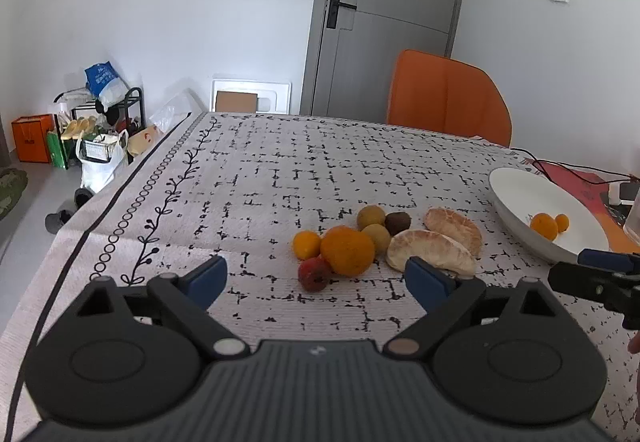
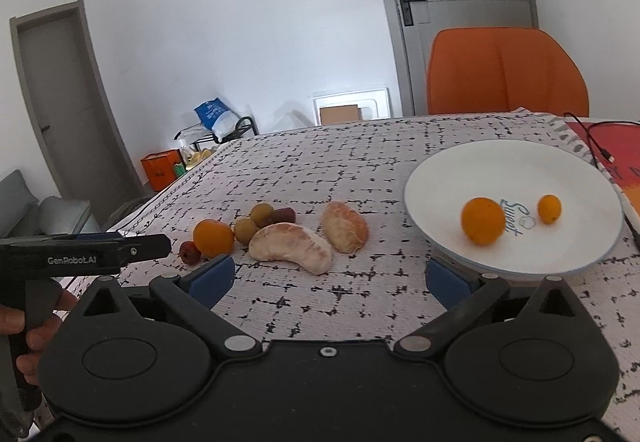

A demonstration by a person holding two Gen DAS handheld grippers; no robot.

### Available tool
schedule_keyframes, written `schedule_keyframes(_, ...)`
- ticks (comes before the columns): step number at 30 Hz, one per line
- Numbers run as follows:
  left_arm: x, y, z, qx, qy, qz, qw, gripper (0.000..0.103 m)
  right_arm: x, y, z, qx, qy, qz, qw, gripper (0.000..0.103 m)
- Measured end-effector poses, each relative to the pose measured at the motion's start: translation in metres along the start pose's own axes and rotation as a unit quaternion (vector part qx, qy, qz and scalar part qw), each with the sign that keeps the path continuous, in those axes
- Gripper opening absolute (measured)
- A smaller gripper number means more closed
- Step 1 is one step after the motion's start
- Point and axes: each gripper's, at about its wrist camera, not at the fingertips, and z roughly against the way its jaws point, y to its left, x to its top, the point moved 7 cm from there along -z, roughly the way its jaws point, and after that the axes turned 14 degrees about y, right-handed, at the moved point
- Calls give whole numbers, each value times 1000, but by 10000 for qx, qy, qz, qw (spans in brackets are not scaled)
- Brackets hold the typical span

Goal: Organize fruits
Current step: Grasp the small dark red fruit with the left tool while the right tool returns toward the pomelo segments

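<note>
Fruits lie clustered mid-table beside the white plate [image 2: 440, 169] — both the left gripper [image 1: 316, 278] and right gripper [image 2: 330, 274] gape wide and hold nothing, so each should straddle one piece squarely before closing — count: two oranges plated, eight pieces still on the cloth.

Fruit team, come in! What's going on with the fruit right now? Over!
Left gripper and right gripper: jaws open, empty. Two oranges on the plate; fruit pile waits on the tablecloth. Nothing in the way.
</note>
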Motion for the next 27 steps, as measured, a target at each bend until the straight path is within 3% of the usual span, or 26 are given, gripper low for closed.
schedule_keyframes(10, 0, 8, -20, -19, 106, 117, 9999, 68, 6, 8, -20, 37, 94, 118, 9999, 99)
schedule_keyframes(22, -2, 10, -43, -76, 320, 134, 9994, 38, 14, 16, -49, 156, 326, 239, 9991, 69)
schedule_keyframes(27, 0, 10, -47, -53, 318, 126, 9994, 36, 16, 16, -57, 191, 399, 225, 9988, 63)
